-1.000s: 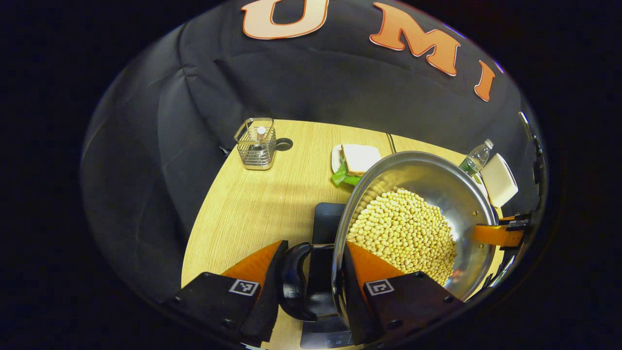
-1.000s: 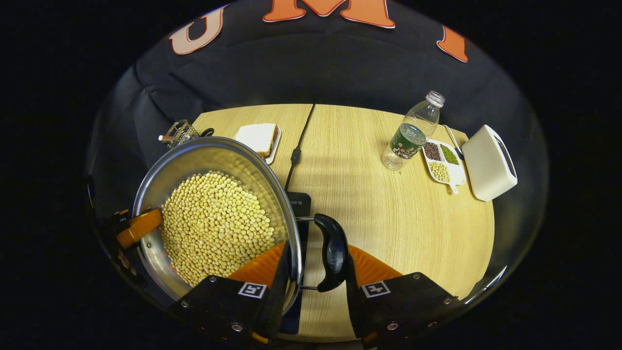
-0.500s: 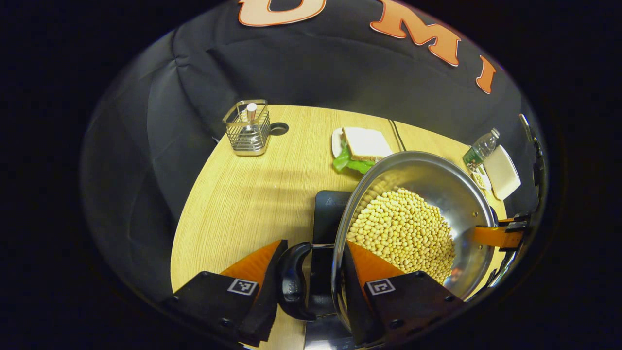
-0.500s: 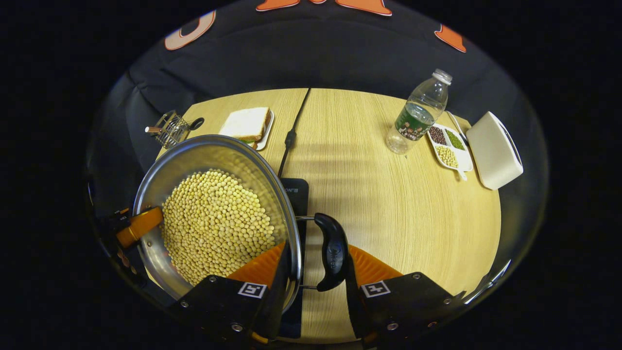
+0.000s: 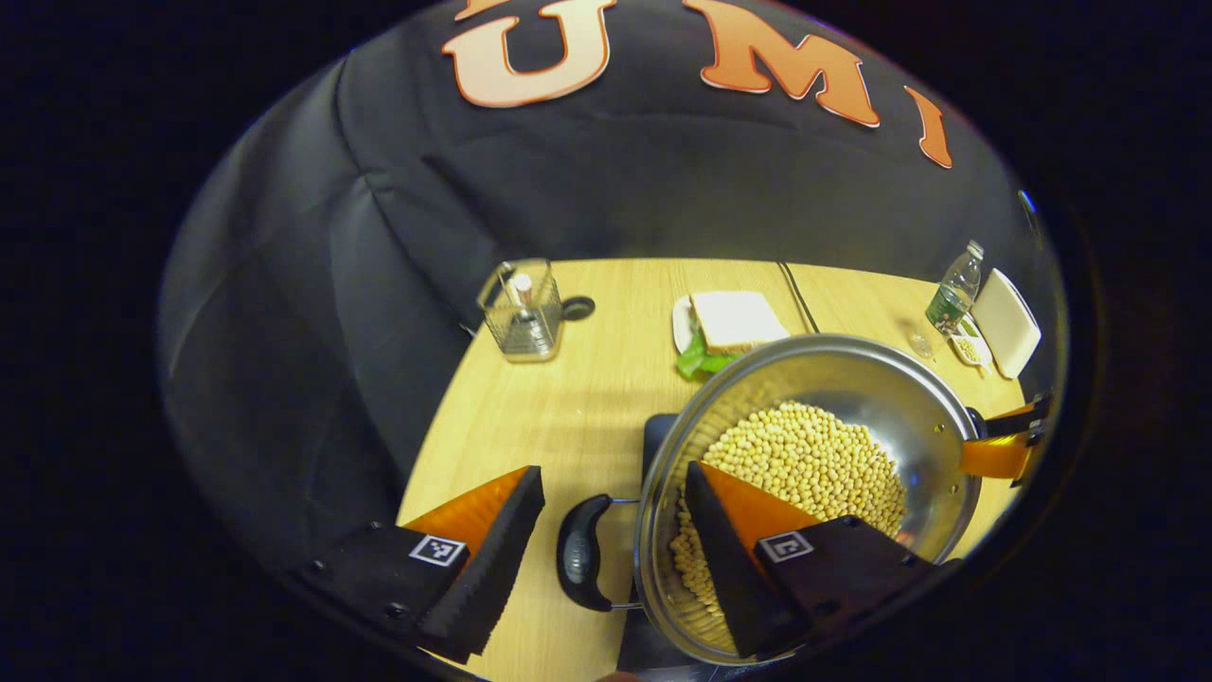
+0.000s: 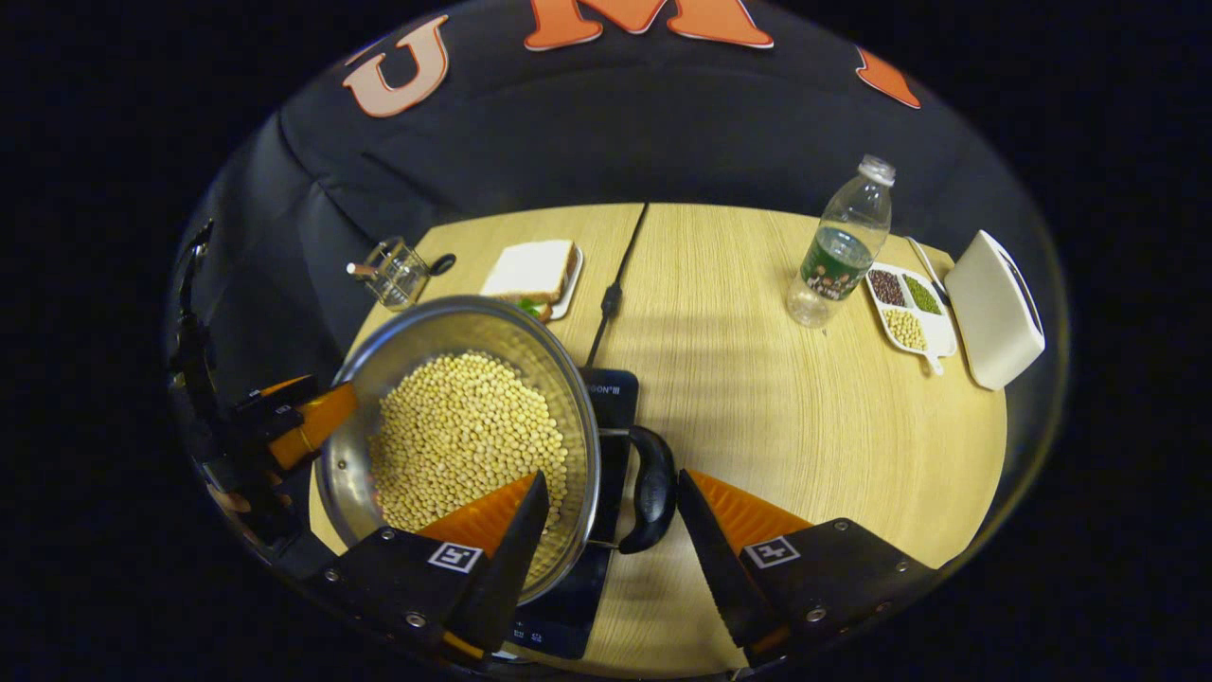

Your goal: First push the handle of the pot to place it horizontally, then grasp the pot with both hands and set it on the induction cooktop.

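Pot (image 6: 454, 426) on cooktop (image 6: 606, 398); left tool (image 5: 611, 530) apart; right tool (image 6: 606, 511) apart; handles unclamped

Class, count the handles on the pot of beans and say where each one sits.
2. One black handle sits on the pot's side by the left tool; the other handle sits by the right tool.

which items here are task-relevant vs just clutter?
Task-relevant:
pot of soybeans
pot handles
induction cooktop
left gripper, open
right gripper, open

Clutter:
sandwich on plate
water bottle
divided dish of beans
white box
wire basket
power cable
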A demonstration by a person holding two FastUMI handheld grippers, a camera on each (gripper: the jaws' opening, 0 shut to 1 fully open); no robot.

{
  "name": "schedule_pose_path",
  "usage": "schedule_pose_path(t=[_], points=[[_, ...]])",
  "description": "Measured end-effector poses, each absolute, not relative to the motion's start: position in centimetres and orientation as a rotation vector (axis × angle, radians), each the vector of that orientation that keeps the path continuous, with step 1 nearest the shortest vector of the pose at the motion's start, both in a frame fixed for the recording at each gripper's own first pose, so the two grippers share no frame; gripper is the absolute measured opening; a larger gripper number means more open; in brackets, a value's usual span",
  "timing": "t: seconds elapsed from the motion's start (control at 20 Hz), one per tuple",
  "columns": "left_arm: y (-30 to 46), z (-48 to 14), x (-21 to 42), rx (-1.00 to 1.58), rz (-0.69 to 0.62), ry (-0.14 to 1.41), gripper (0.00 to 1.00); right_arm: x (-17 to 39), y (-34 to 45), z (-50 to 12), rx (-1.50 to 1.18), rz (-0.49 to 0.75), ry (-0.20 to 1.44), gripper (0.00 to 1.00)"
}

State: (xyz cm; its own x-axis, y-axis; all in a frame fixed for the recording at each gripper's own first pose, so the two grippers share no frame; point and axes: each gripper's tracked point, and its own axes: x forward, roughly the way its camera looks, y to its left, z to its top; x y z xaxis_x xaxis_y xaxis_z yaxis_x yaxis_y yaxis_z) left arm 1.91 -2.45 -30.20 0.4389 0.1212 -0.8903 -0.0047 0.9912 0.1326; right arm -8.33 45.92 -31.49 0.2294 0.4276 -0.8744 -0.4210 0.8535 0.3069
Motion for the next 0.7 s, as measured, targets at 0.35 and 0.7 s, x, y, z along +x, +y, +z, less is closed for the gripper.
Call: schedule_pose_path(t=[0.35, 0.7], points=[[-6.7, -18.9, 4.2, 0.151, 0.125, 0.849, 0.98, -2.6, 34.6, -22.1, 0.067, 0.58, 0.904, 0.92], [-15.2, -6.9, 5.8, 0.063, 0.109, 0.608, 0.98, 1.9, 19.7, -11.5, -0.002, 0.507, 0.569, 0.94]])
